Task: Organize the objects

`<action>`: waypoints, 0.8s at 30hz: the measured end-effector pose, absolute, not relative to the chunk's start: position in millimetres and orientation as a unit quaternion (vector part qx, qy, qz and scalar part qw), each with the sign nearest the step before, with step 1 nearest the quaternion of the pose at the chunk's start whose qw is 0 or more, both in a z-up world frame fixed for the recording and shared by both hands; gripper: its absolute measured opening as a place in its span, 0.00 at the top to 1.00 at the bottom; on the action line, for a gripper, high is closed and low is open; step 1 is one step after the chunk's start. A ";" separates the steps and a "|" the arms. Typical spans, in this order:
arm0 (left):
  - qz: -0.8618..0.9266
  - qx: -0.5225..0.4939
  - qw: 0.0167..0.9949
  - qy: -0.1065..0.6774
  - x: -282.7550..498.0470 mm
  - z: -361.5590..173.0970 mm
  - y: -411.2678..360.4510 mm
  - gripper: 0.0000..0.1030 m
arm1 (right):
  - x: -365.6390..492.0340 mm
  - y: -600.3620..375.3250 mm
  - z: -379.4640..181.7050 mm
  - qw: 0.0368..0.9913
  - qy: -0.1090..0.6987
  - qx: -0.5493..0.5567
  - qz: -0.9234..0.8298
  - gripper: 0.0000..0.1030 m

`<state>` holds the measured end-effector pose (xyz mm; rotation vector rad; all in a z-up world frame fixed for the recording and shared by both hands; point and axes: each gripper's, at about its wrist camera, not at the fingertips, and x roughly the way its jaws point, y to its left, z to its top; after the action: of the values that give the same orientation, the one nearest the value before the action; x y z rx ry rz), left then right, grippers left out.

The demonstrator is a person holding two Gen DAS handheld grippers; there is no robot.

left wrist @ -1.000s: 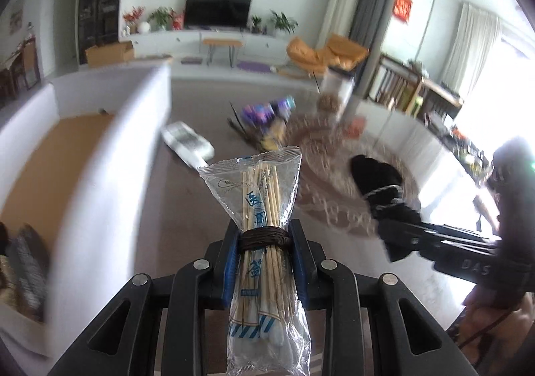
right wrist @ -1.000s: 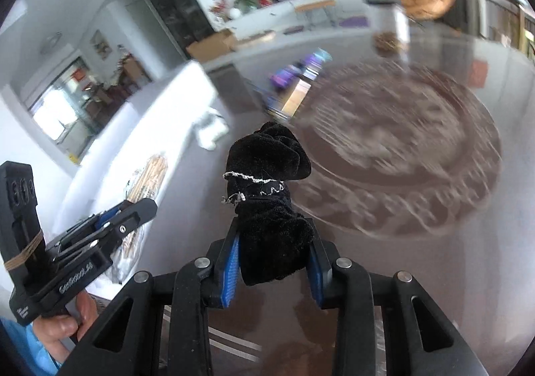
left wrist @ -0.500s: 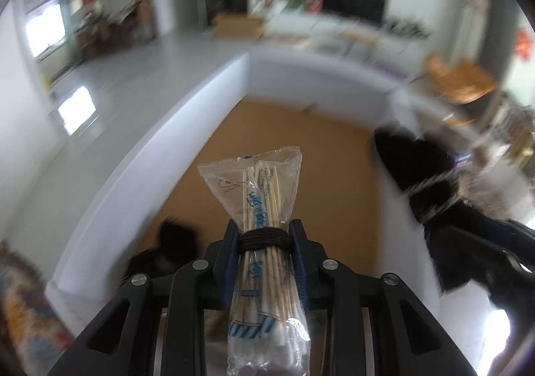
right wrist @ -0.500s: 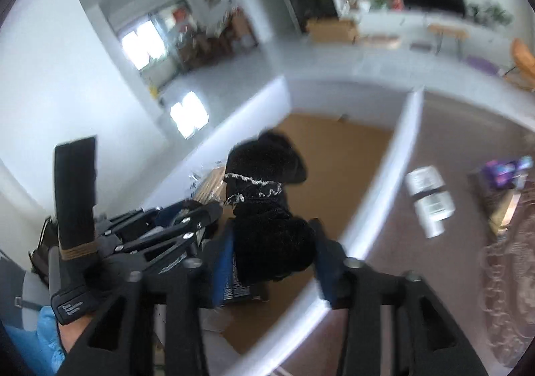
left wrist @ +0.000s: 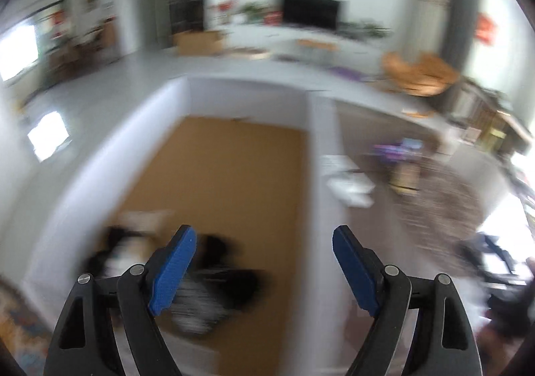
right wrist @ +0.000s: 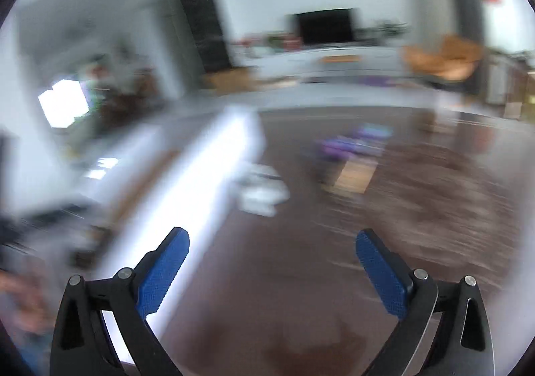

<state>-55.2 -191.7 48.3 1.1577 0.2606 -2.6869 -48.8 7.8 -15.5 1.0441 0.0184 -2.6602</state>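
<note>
A: While both claws are seen wide and empty, jaws just opened, where are the remaining items logged?
B: Right claw point(right wrist: 272, 270): white packet point(right wrist: 260, 194) ahead on the surface point(right wrist: 418, 225), purple items point(right wrist: 347, 145) beyond. Left claw point(left wrist: 264, 270) is held over the box point(left wrist: 234, 175); right is judged nearer

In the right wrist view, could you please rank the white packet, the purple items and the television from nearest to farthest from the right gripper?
1. White packet, on the brown floor, left of centre.
2. Purple items, farther back, right of it.
3. Television, against the far wall.
</note>
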 end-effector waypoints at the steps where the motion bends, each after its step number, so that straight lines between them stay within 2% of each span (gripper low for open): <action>1: -0.915 0.389 0.066 0.081 -57.5 50.8 -170.5 0.19 | -48.3 27.8 -30.1 0.104 0.018 0.374 -0.922 0.03; 3: -0.918 0.392 -0.004 0.056 -59.7 49.2 -122.9 0.15 | -46.1 66.6 -51.2 0.051 0.026 0.392 -0.918 0.03; 5: -0.912 0.405 -0.056 0.027 -58.7 36.9 -77.2 0.06 | -48.7 86.5 -63.2 0.021 0.032 0.408 -0.912 0.03; 8: -0.897 0.433 -0.092 -0.010 -68.2 6.5 -20.3 0.06 | -56.3 113.9 -78.4 -0.015 0.035 0.420 -0.907 0.03; 11: -0.888 0.452 -0.073 -0.025 -84.1 -32.2 6.7 0.06 | -61.5 127.2 -86.5 -0.023 0.024 0.425 -0.904 0.03; 15: -0.877 0.478 -0.037 -0.018 -104.7 -66.6 5.1 0.06 | -64.0 126.2 -88.7 -0.013 0.034 0.432 -0.901 0.03; 24: -0.874 0.485 0.026 -0.017 -115.3 -97.8 -18.8 0.06 | -61.0 114.7 -90.7 -0.015 0.057 0.438 -0.897 0.03</action>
<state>-115.3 -18.8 -97.8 1.4984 -0.0526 -2.7013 -61.0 114.7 -90.7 1.3900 0.1818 -2.8452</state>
